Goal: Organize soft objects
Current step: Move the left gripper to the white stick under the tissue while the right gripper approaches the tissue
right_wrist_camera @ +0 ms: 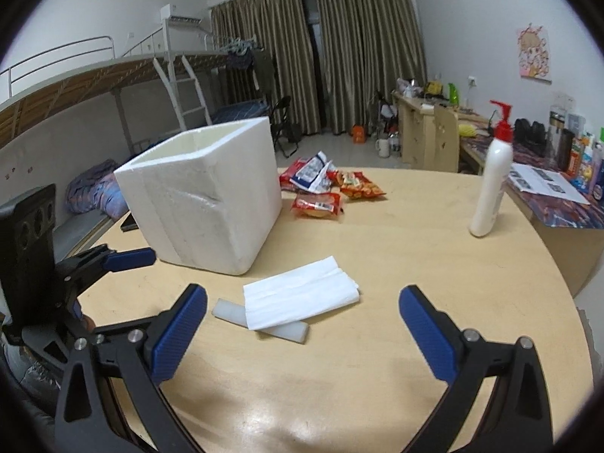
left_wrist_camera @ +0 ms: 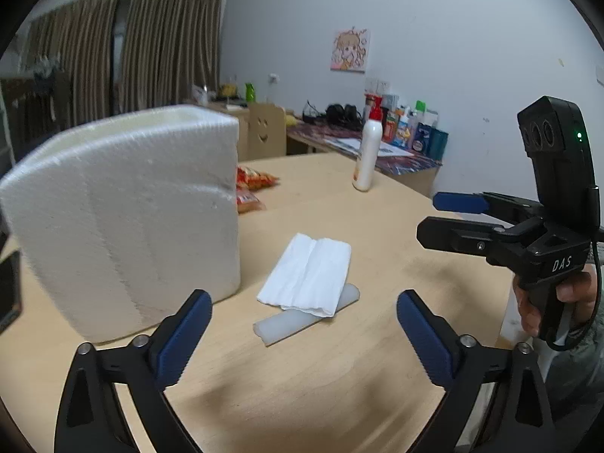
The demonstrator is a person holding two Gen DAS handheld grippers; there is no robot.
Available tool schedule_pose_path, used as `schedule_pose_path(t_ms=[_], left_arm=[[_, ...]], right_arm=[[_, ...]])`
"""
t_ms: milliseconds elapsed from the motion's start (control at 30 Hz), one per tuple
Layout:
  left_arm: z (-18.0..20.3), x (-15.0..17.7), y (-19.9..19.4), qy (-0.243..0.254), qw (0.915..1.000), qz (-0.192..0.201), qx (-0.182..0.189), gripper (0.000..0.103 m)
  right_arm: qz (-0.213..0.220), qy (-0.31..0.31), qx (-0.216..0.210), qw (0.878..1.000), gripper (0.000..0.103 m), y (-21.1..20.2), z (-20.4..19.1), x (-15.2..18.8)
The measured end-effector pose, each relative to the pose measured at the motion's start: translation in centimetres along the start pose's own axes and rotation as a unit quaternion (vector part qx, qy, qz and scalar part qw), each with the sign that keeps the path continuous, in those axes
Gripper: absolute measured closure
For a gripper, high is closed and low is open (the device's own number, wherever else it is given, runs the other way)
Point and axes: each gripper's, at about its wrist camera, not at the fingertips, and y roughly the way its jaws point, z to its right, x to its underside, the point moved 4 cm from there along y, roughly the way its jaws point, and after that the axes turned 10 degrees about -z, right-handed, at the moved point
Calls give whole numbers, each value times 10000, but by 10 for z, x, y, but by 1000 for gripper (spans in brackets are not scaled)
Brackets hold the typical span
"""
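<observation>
- Left wrist view: my left hand-held gripper [left_wrist_camera: 304, 334] is spread wide, holding nothing, with the folded white paper tissue [left_wrist_camera: 307, 273] lying ahead between its blue pads on the pale wooden surface [left_wrist_camera: 302, 385].
- The tissue rests across a translucent white plastic strip [left_wrist_camera: 287, 326], just beside the white foam box [left_wrist_camera: 124, 219].
- My right hand-held gripper [right_wrist_camera: 304, 334] is also wide open, empty, the tissue just ahead.
</observation>
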Motion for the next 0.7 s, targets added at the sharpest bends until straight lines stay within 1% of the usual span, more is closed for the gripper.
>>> schedule_pose_path(t_ms=[33,100,167,233,267,300,367,467,533,600,667,700], left_arm=[[-2,0,4,-14,10000,-69,61,12],[-4,-1,16,-60,9993,-301,229,19],[-6,-2,28,-71,9979,-533,367,22],[-9,-3,36,-119,9966,-692,430,25],[-12,-3,41,-165,9959,-762,449,28],[-14,-2,45,-212,9952,-845,456,31],[-17,-1,53,-246,9939,-988,433,33],[-19,1,63,-162,9931,-1137,220,33],[-20,1,68,-81,9926,-1200,153,37],[-20,2,71,-53,9916,-1280,168,46],[-21,4,76,-7,9903,-1377,206,49],[-22,5,78,9,9896,-1423,214,54]], right_arm=[[-47,-2,-66,10000,0,3,1,-2],[-176,5,-171,9997,0,10,4,-4],[-278,-35,-222,9994,0,18,5,-6],[-327,-71,-207,9992,0,23,7,-8],[-363,-86,-240,9990,0,26,8,-10],[-388,-99,-273,9988,0,28,9,-11],[-485,-157,-313,9982,0,35,9,-13],[-581,-234,-301,9976,0,42,10,-16],[-650,-288,-342,9969,0,46,10,-18],[-699,-326,-372,9963,0,50,10,-20],[-752,-369,-454,9955,0,53,9,-22],[-771,-391,-470,9952,0,56,8,-23]])
